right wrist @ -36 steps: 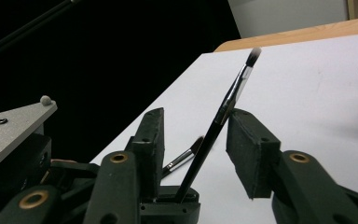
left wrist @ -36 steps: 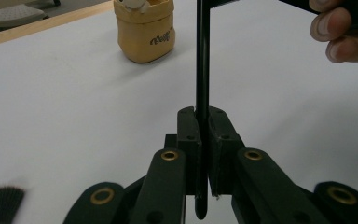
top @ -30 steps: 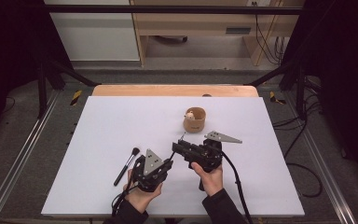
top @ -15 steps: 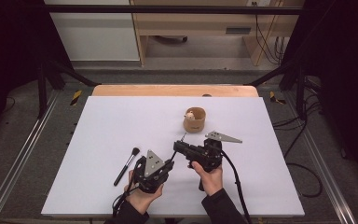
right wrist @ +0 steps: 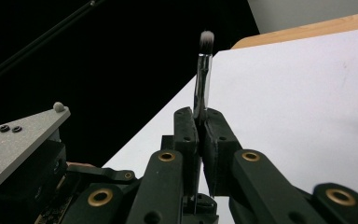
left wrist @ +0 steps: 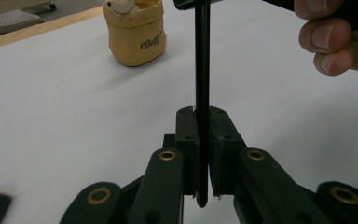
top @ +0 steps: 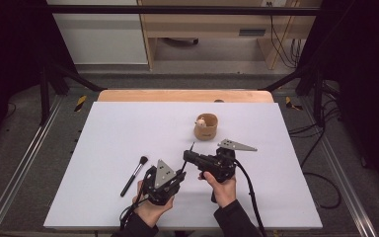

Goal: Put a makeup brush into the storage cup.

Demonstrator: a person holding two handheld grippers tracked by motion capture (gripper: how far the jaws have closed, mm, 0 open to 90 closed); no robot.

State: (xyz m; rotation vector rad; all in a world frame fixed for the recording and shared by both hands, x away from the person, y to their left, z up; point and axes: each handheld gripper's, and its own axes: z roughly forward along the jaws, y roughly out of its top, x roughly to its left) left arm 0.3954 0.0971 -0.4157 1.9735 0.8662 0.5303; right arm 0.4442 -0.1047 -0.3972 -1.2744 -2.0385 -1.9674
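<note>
Both grippers clamp 1 small brush above the near middle of the bench.

We see the right gripper [top: 191, 157], whose jaws have just been closing, now pinching the small brush [right wrist: 202, 88] at its ferrule, while the left gripper [top: 179, 175] grips the handle end as before; neither hand has moved. The larger brush [top: 133, 176] lies left, the tan pouch [top: 206, 127] farther off; open bench lies left, right and far.

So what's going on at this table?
A person holds a two-jaw tool in each hand above a white table. Both tools are clamped on one slim black-handled makeup brush: the left tool grips its handle, and the right tool, whose jaws have just been closing, pinches near the bristle end. A larger black brush lies on the table, and a small tan pouch stands farther back.
</note>
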